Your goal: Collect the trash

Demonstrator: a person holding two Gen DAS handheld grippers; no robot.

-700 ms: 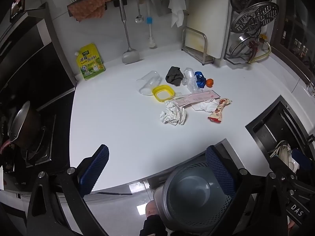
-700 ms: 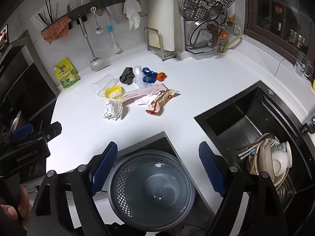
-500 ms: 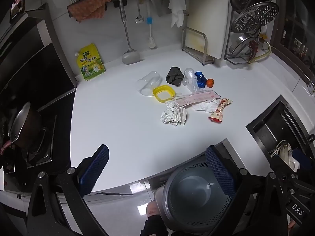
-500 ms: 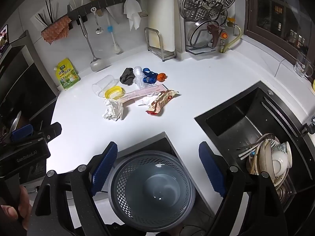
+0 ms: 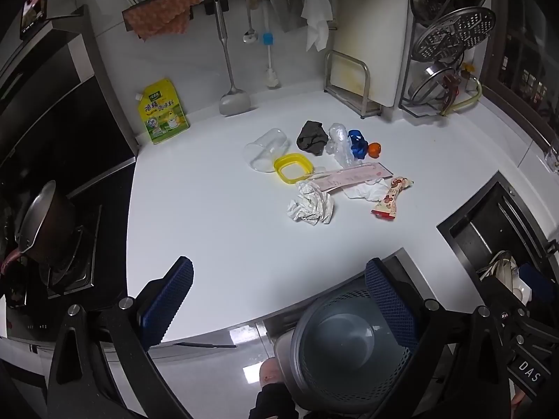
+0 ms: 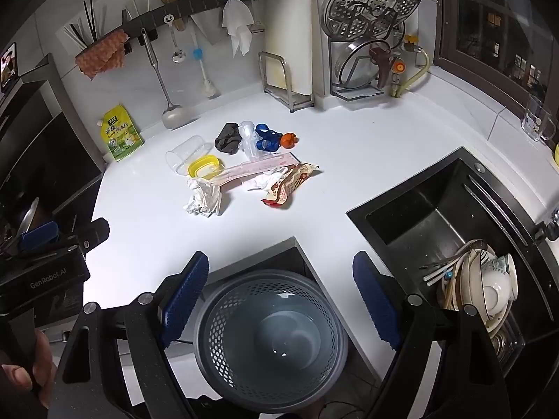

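Observation:
Trash lies in a loose pile on the white counter: a crumpled paper ball, a snack wrapper, a pink strip, a yellow square lid, a clear cup, a dark rag, crumpled clear plastic, blue pieces and an orange cap. A grey mesh bin stands on the floor below the counter edge. My left gripper and right gripper are open and empty, well short of the pile.
A black sink with stacked dishes is at the right. A stove with a pot is at the left. A yellow pouch, hanging utensils, a cutting board rack and a steamer rack line the back wall.

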